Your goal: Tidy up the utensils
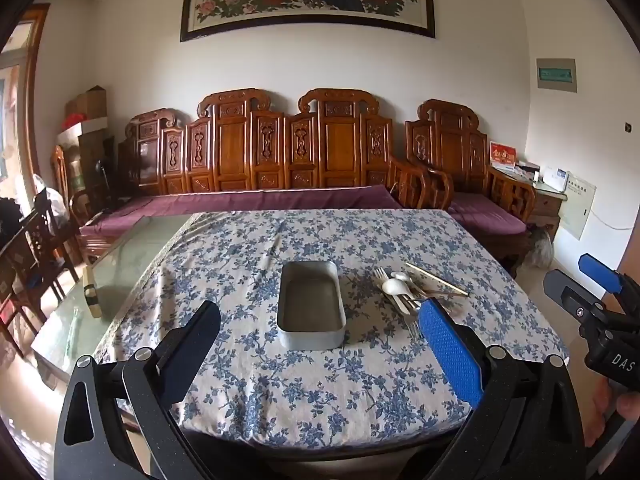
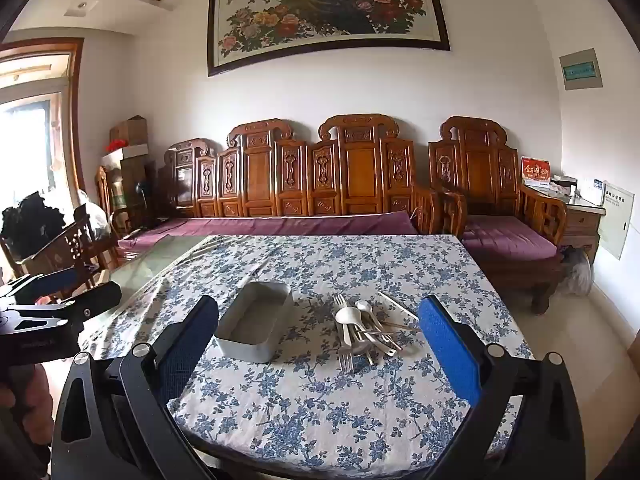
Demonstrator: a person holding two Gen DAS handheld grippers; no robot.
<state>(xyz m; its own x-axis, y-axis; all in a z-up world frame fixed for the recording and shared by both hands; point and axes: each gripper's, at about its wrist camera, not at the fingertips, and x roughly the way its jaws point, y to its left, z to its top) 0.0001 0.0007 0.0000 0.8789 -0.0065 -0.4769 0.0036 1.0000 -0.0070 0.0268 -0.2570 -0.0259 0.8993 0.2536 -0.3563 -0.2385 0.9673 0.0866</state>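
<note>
Utensil pile (image 2: 366,330): loose heap on the floral tablecloth (image 2: 320,412), ahead of the right gripper (image 2: 320,344), lying between the lines of its two fingers but well beyond the tips; not touched.
Pile vs left gripper (image 1: 320,340): in the left wrist view the heap (image 1: 404,292) sits to the right, just past the blue pad (image 1: 450,350); apart from it.
Right gripper: jaws spread wide, nothing between them, hovering over the near table edge.
Left gripper: jaws spread wide, nothing held; the metal tin (image 1: 312,306) lies straight ahead between its fingers, beyond the tips.
Tin, right view (image 2: 254,326): left of the pile, near but not touching; rectangular, rounded corners, nothing inside.
Count, tins: one.
Count, forks (image 2: 345,350): two seen, tines at opposite ends of the heap.
Count, white spoons (image 2: 346,316): two bowls visible; more handles overlap, total cannot be told.
Chopsticks (image 2: 398,307): pale pair at the heap's far right side.
Other gripper: each shows at the edge of the other's view.
</note>
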